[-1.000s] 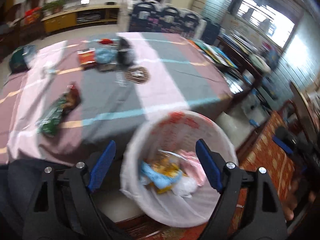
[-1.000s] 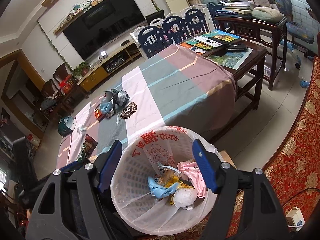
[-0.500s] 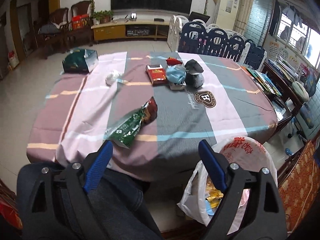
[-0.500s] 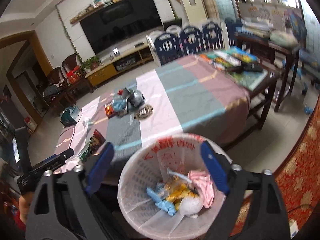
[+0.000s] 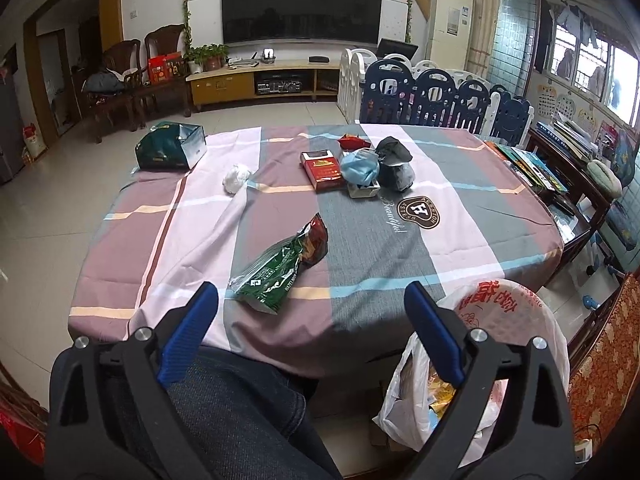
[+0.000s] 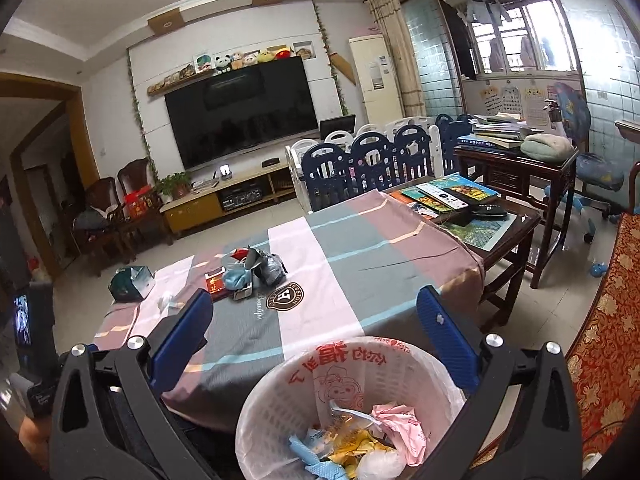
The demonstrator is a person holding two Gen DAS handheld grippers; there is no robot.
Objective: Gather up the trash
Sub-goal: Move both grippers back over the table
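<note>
Left fingers [image 5: 188,342] empty, near green wrapper [image 5: 272,272].

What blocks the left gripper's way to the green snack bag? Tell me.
Nothing visible does. The green snack bag lies alone on the tablecloth, just beyond the open, empty left gripper, with only bare cloth between them. The other trash sits farther back.

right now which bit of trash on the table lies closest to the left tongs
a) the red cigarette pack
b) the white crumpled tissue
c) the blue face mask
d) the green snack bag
d: the green snack bag lies on the near part of the table, just ahead of the open left tongs; the other three lie farther back.
</note>
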